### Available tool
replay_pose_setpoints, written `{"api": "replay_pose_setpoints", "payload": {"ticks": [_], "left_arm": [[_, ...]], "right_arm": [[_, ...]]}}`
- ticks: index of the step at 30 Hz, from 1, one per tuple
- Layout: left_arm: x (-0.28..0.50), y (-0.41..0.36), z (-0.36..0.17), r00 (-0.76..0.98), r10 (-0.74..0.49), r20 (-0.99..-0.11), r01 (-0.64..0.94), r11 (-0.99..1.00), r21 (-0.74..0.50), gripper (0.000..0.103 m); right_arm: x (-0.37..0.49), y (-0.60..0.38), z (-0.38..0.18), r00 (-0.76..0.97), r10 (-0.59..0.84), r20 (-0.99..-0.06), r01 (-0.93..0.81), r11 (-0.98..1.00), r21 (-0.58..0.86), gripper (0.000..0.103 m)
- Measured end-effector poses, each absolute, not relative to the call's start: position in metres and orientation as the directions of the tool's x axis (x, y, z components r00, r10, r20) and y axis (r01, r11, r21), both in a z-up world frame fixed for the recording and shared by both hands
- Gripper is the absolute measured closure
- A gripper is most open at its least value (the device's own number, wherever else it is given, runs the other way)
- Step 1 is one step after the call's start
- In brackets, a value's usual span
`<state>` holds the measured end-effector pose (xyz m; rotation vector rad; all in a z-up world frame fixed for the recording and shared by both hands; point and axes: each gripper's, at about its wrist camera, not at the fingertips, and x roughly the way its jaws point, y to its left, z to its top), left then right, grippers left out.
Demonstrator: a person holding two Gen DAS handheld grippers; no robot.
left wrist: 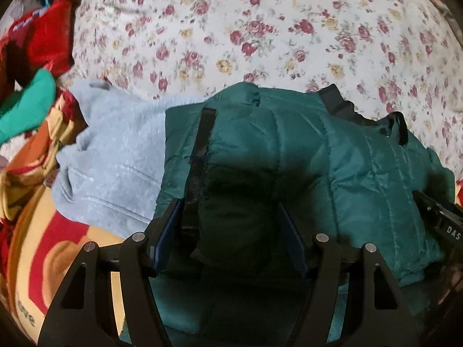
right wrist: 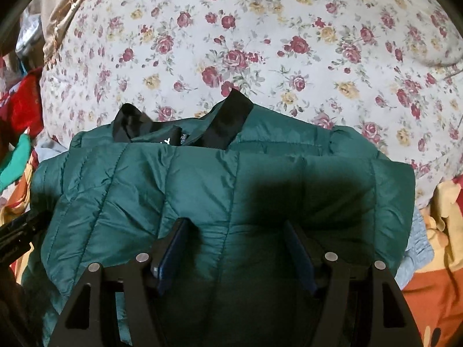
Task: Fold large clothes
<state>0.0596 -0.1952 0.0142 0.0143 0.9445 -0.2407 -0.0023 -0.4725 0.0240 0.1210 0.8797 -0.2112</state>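
Left gripper (left wrist: 231,225) and right gripper (right wrist: 235,248), fingers apart, straddle the folded green puffer jacket (right wrist: 202,188); its underside and the grey fleece (left wrist: 115,156) beneath are partly hidden

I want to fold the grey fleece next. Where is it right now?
In the left wrist view the grey fleece lies left of the green puffer jacket, partly tucked under it, with the floral bedspread behind.
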Motion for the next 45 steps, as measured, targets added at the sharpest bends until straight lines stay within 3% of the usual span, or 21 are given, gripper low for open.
{"api": "replay_pose_setpoints", "payload": {"ticks": [8,18,27,29,45], "left_arm": [[0.061,-0.198,0.009,0.571,-0.19,-0.798,0.216,0.973,-0.077,0.035],[0.062,-0.202,0.003,0.586,-0.171,-0.792,0.21,0.976,-0.056,0.025],[0.055,-0.19,0.019,0.58,-0.177,-0.795,0.213,0.975,-0.062,0.025],[0.051,-0.185,0.024,0.588,-0.184,-0.788,0.211,0.975,-0.07,0.025],[0.02,-0.155,0.038,0.6,-0.173,-0.781,0.21,0.976,-0.055,0.025]], "right_arm": [[-0.059,-0.465,0.065,0.657,-0.093,-0.748,0.175,0.984,0.031,0.037],[-0.056,-0.486,0.015,0.592,-0.139,-0.794,0.247,0.969,0.014,0.035],[-0.085,-0.488,0.051,0.623,-0.135,-0.771,0.276,0.959,0.056,0.035],[-0.09,-0.489,0.056,0.626,-0.132,-0.769,0.278,0.958,0.062,0.03],[-0.098,-0.499,0.047,0.585,-0.184,-0.79,0.369,0.928,0.058,0.027]]}}
